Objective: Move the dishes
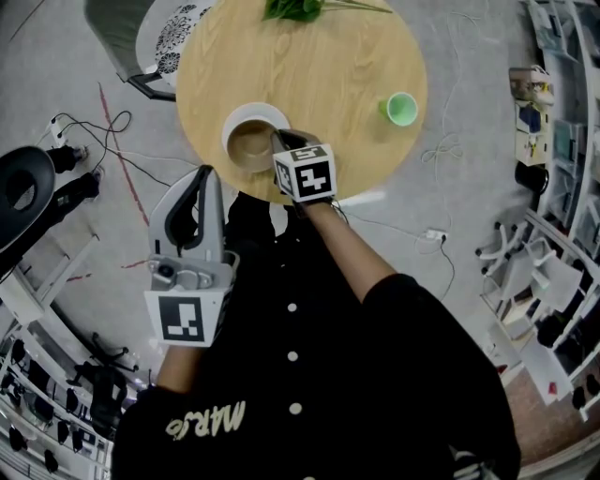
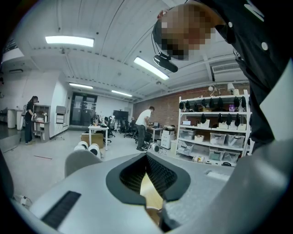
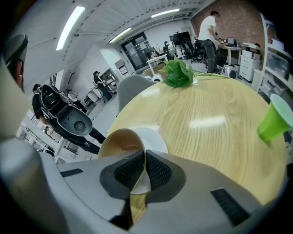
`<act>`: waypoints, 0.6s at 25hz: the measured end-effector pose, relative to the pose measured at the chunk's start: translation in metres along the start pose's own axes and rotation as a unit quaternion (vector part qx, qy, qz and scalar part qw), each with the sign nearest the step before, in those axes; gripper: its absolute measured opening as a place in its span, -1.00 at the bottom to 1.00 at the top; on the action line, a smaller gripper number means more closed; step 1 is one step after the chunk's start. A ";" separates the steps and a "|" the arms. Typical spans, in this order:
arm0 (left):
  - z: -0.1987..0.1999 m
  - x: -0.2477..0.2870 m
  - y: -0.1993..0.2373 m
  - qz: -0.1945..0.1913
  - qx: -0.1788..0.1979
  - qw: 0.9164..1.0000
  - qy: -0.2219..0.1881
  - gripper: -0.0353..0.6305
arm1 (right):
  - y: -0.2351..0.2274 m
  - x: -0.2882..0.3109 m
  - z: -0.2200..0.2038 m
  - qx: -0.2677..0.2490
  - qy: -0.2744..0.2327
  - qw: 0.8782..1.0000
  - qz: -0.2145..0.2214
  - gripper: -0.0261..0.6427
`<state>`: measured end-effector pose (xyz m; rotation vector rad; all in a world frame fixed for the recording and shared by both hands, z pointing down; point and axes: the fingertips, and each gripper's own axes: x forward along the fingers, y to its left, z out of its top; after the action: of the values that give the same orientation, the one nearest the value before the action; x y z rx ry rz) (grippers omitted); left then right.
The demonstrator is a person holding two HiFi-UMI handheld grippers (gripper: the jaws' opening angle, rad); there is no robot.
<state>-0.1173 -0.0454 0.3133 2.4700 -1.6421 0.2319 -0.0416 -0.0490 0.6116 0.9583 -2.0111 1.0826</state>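
Your right gripper (image 1: 279, 141) has its fingers (image 3: 158, 171) closed on the near rim of the tan bowl (image 1: 251, 145): one finger sits inside the bowl, the other outside, with the wall pinched between them. The bowl sits over a white plate (image 1: 236, 114), left of centre in the head view and near the lower edge of the round wooden desk (image 1: 319, 75). Whether the bowl touches the plate cannot be told. A green cup (image 1: 401, 109) stands well apart at the desk's right, and a leafy green sprig (image 1: 295, 7) lies at its top edge. Your left gripper (image 1: 206, 173) hangs off the desk at lower left, its fingers pressed together on nothing.
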 end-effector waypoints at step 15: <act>0.021 0.010 -0.028 -0.032 0.017 0.999 -0.017 -0.88 | -0.042 -0.071 0.006 0.075 -0.051 0.996 -0.015 -0.88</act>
<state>-0.0872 -0.0484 0.2935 2.5600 -1.5824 0.2120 0.0293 -0.0502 0.5684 1.1382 -2.0126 1.2028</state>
